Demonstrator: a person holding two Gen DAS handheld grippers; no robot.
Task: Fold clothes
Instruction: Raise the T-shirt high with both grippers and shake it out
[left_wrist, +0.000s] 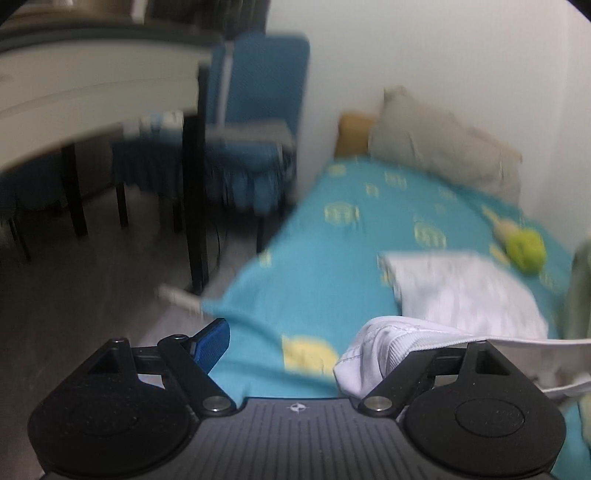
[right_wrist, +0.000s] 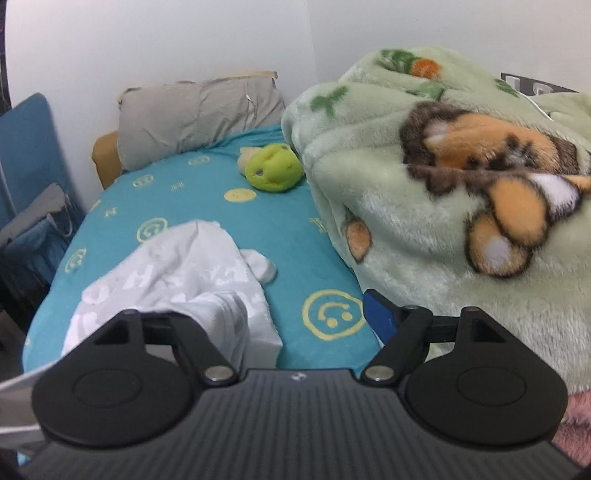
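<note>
One crumpled white cotton garment is lying on the smiley-print teal bedsheet; left claw and right claw are both standing apart, clamping nothing.

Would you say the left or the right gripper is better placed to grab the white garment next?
Probably the left gripper: the white garment drapes over its open right finger, while the open right gripper has it only at its left finger.

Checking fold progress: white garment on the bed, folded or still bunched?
Bunched: the white garment lies crumpled on the teal sheet, no flat folds.
</note>
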